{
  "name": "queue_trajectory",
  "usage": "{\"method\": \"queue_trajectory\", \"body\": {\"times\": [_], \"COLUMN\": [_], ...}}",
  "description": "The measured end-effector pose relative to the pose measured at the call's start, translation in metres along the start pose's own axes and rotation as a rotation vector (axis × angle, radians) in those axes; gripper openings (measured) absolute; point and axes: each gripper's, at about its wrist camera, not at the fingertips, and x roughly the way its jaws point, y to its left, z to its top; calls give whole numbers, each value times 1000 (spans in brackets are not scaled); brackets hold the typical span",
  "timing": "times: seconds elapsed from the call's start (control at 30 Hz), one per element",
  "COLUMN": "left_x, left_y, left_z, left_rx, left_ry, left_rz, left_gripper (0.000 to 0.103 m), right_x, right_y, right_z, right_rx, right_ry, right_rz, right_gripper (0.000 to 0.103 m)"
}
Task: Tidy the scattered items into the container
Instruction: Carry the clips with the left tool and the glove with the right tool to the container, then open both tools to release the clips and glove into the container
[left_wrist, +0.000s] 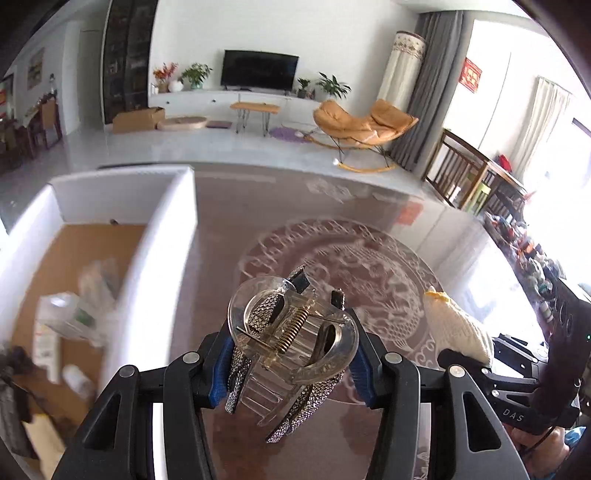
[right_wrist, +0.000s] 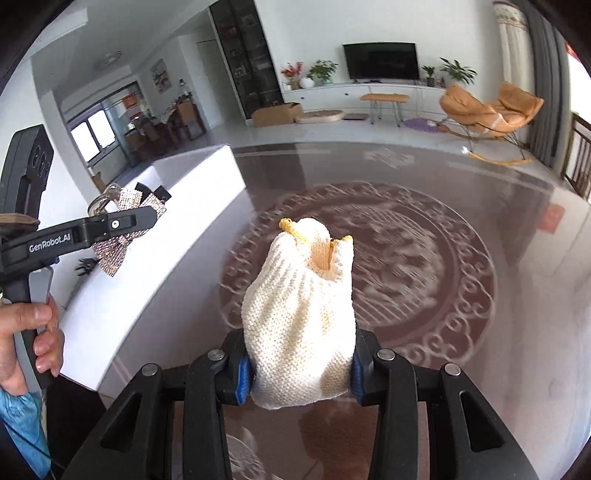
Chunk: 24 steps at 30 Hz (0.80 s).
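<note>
My left gripper (left_wrist: 291, 369) is shut on a clear hair claw clip (left_wrist: 291, 343) with rhinestone wings and a brass spring, held above the glass table. The white-walled box (left_wrist: 162, 258) with a cardboard floor lies to its left, with blurred packets inside. My right gripper (right_wrist: 301, 363) is shut on a cream knitted glove (right_wrist: 303, 314) with yellow trim, also lifted over the table. In the right wrist view the left gripper (right_wrist: 147, 218) carries the clip (right_wrist: 125, 221) beside the box (right_wrist: 177, 229). The glove (left_wrist: 458, 325) shows at the right of the left wrist view.
The glass table (right_wrist: 461, 295) has a round white etched pattern under both grippers. A hand (right_wrist: 33, 343) in a blue sleeve holds the left gripper's handle. A living room with a TV, an orange rocking chair and wooden chairs lies beyond the table's far edge.
</note>
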Motion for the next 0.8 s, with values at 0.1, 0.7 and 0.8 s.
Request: {"method": "queue_trajectory", "body": {"times": [0.1, 0.7, 0.8], "left_x": [-29, 42, 36], "left_y": [72, 263, 264], "left_z": [35, 26, 22], "left_rx": [-35, -326, -369], "left_ry": [-12, 217, 221], "left_rz": [133, 409, 422], "left_gripper": [53, 94, 94], "right_x": [15, 247, 244], "right_y": [77, 277, 270], "right_z": [59, 171, 172], "right_rx": [-97, -263, -245], "right_ry": [-37, 317, 293], "right_rz": [114, 101, 105], "right_gripper": [40, 59, 59]}}
